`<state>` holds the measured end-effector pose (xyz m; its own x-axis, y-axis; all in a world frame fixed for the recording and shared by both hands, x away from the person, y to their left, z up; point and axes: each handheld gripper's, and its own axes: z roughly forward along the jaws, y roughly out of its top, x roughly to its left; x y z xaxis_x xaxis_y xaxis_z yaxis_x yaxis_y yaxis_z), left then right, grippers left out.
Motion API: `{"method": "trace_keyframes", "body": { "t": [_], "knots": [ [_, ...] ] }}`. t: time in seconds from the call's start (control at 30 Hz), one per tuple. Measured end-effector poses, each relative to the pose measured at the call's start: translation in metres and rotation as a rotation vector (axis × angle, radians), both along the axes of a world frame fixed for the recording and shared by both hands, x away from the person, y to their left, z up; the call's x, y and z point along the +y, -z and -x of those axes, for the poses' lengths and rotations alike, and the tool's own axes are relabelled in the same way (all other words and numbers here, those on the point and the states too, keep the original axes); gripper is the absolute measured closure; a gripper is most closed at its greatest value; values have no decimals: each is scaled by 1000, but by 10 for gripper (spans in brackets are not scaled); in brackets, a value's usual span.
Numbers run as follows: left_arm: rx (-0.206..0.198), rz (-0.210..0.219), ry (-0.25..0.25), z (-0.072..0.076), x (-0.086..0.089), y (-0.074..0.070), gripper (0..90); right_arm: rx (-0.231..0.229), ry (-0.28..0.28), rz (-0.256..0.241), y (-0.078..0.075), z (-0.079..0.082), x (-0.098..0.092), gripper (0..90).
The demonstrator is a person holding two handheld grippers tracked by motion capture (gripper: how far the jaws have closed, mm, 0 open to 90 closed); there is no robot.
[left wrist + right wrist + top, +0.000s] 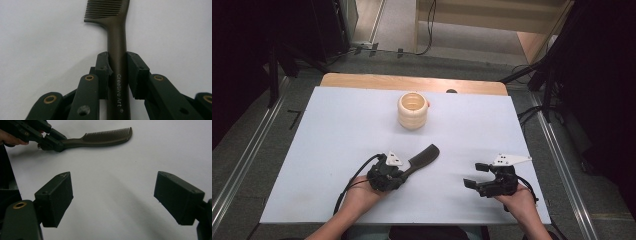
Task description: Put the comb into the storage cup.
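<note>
Dark brown plastic, the comb (422, 158) lies low on the white worktop (337, 145), its handle clamped between the left tongs (404, 171). Nearest the person, at the bottom of the high view, both hands hold their tools close to the worktop's front edge: the left hand (362, 192) left of centre, the right hand (517, 197) toward the right. In the left gripper view the two black pads press the comb's handle (117, 67) from either side, with the words "Creative Art" printed along it, and the teeth (103, 8) point to the left at the top of that view. The right tongs (476, 176) stand wide apart with nothing between them; the right gripper view shows bare white worktop between the two pads (56, 197) and, farther off, the left tongs (53, 141) gripping the comb (105, 137), teeth upward in that view. From the left tongs the comb reaches forward and to the right. Farther on, well apart from it near the worktop's far edge, a cream ribbed cup (413, 111) stands upright, open at the top. A small orange thing (428, 104) shows just beside its right rim; what it is cannot be told.
</note>
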<state>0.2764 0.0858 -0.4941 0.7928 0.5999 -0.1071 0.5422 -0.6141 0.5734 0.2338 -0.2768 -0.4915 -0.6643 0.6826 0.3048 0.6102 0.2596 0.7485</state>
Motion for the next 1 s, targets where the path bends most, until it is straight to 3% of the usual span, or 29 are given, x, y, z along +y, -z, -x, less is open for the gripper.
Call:
{"method": "trace_keyframes", "body": {
  "t": [0.1, 0.4, 0.6, 0.8, 1.0],
  "knots": [
    [47, 39, -7, -6, 4, -1, 730, 0, 3, 1, 0, 0, 0, 137],
    [78, 71, -1, -9, 9, -2, 730, -10, 11, 1, -3, 1, 0, 137],
    [88, 116, 4, -10, 11, -8, 730, -10, 8, -6, -3, 1, 0, 137],
    [116, 196, -1, -13, 14, -18, 730, -7, 9, -9, -4, 1, 0, 137],
    [131, 246, -3, -15, 13, -23, 730, -10, 2, -16, -5, 1, 2, 137]
  ]
}}
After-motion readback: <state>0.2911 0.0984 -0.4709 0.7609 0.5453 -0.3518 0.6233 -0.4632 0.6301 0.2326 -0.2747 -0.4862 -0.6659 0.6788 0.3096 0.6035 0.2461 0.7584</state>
